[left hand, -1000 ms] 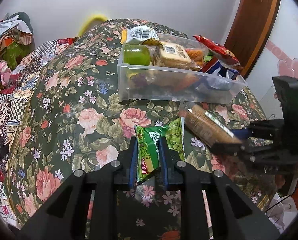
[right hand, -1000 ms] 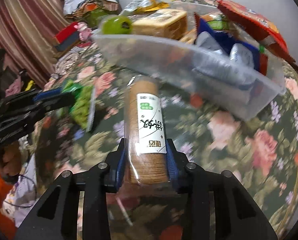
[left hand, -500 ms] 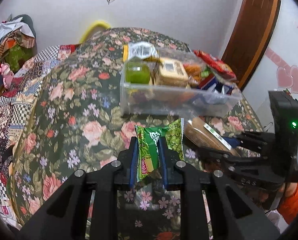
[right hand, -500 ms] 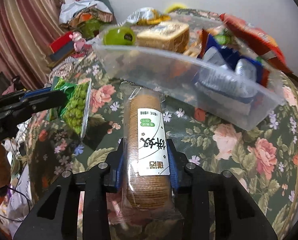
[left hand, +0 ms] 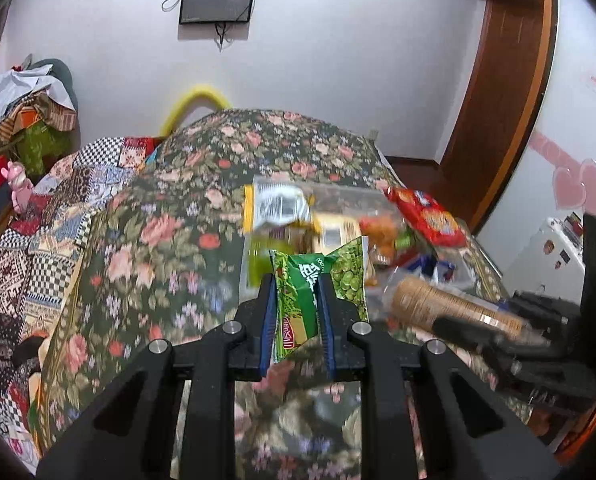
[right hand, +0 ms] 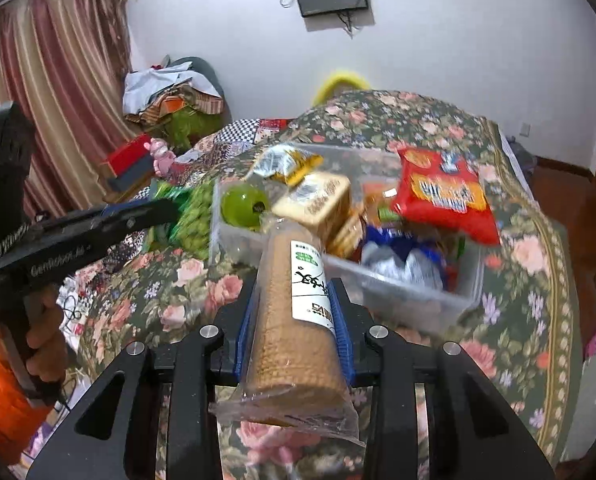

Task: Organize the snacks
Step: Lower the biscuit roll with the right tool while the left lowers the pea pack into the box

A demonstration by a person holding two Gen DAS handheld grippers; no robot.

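My left gripper [left hand: 296, 280] is shut on a green pea snack bag [left hand: 298, 300], held up above the floral table in front of the clear snack bin [left hand: 254, 264]. My right gripper [right hand: 296, 284] is shut on a long cracker sleeve [right hand: 294, 312] with a white label, held above the table at the bin's near wall [right hand: 398, 292]. The left gripper with the green bag [right hand: 194, 212] shows at left in the right wrist view. The cracker sleeve [left hand: 450, 308] shows at right in the left wrist view.
The bin holds a red snack bag [right hand: 442, 196], a green round pack [right hand: 244, 208], a tan biscuit pack [right hand: 314, 204], blue-silver packs [right hand: 406, 260] and a yellow-white bag [right hand: 286, 160]. The floral tablecloth [left hand: 170, 248] covers the table. Piled cloth and boxes [right hand: 170, 96] lie at left.
Both grippers have risen with their snacks and now look down on the bin from higher up. The bin appears lower and farther in both views.
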